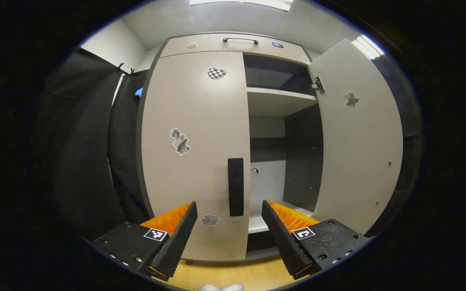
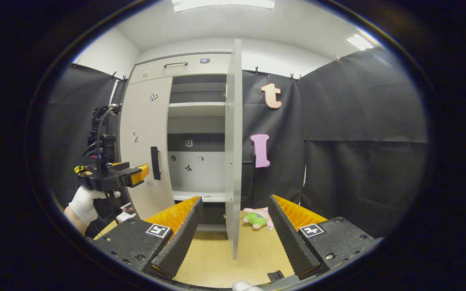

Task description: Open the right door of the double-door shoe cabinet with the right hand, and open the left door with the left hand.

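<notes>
The shoe cabinet's left door is closed, with a dark vertical handle near its inner edge. The right door stands swung wide open, showing shelves inside. My left gripper is open, close in front of the left door, its fingers straddling the handle without touching it. In the right gripper view the right door is edge-on, between the open fingers of my right gripper, which holds nothing. The left gripper shows there too, held by a gloved hand, near the handle.
A drawer with a bar handle tops the cabinet. A small plush toy lies on the wooden floor right of the open door. Black cloth walls the booth on both sides.
</notes>
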